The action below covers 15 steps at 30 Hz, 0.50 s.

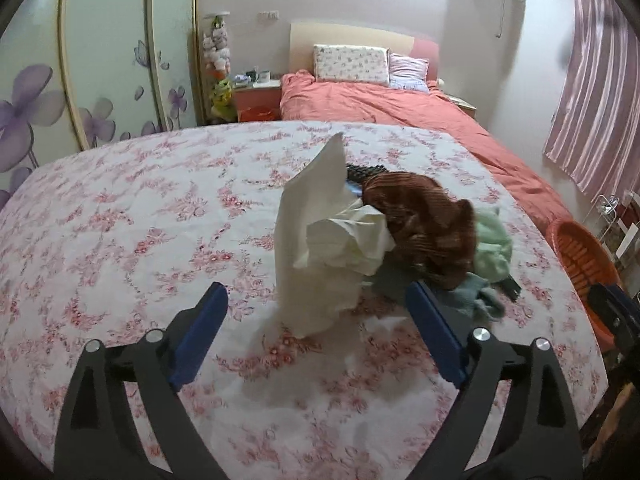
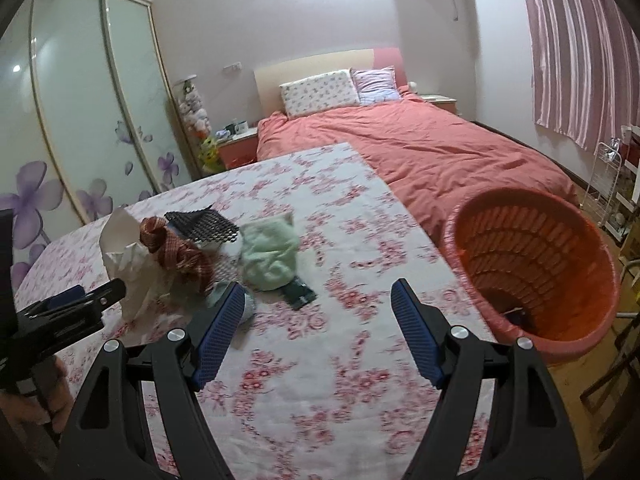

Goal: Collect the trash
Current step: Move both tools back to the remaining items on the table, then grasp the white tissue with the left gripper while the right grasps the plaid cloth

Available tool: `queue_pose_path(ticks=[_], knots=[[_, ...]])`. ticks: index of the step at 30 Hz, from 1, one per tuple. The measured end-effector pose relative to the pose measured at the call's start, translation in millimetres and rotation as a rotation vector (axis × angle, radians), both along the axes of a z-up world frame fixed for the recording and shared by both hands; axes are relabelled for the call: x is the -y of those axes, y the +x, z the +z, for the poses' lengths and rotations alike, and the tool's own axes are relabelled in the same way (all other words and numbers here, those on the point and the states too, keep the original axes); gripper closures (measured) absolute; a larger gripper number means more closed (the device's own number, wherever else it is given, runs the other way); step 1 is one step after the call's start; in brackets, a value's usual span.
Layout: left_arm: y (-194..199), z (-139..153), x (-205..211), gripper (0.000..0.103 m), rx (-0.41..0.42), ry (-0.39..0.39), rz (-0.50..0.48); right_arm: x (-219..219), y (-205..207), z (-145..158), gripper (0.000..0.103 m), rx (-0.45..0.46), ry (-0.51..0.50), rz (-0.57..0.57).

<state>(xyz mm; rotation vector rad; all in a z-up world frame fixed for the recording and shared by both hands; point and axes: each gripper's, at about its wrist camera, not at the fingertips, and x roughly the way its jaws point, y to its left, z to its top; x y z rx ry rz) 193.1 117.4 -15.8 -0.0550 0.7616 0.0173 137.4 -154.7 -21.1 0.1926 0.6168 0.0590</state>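
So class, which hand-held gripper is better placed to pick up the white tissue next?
Left. The left hand-held gripper is open directly before the white tissue; the right hand-held gripper faces bare tablecloth.

Bed with salmon duvet (image 2: 420, 148), floral pillow (image 2: 320, 92) and striped pillow (image 2: 378, 84); sliding wardrobe with purple flowers (image 1: 100, 60); pink striped curtain (image 2: 580, 48); floral tablecloth (image 1: 120, 220); nightstand (image 1: 256, 98).

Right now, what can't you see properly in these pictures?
- Orange basket: its bottom is dark in the right wrist view; the left wrist view cuts it off at the edge.
- Black mesh piece: the brown checked cloth covers most of it in the left wrist view.
- Dark flat packet: blurred, label unreadable.
- Nightstand items: too small.
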Motion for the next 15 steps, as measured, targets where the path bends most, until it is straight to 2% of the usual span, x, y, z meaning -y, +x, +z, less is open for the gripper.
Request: queue_pose_path(ticks=[5, 10, 13, 15], knots=[[19.9, -14.8, 3.3, 0.011, -0.021, 0.06, 0.006, -14.1, 4.6, -0.5, 0.028, -0.012, -0.007, 0.012], [39.8, -26.6, -4.5, 0.011, -0.041, 0.063, 0.033, -25.3, 8.9, -1.5, 0.028, -0.024, -0.018, 0.027], [47.1, -26.5, -8.8, 0.021, -0.052, 0.029, 0.03, -32.2, 10.6, -2.3, 0.028, -0.03, -0.022, 0.039], [49.9, -25.1, -10.9, 0.034, -0.043, 0.012, 0.01, -36.6, 12.0, -2.3, 0.028, -0.031, -0.027, 0.048]])
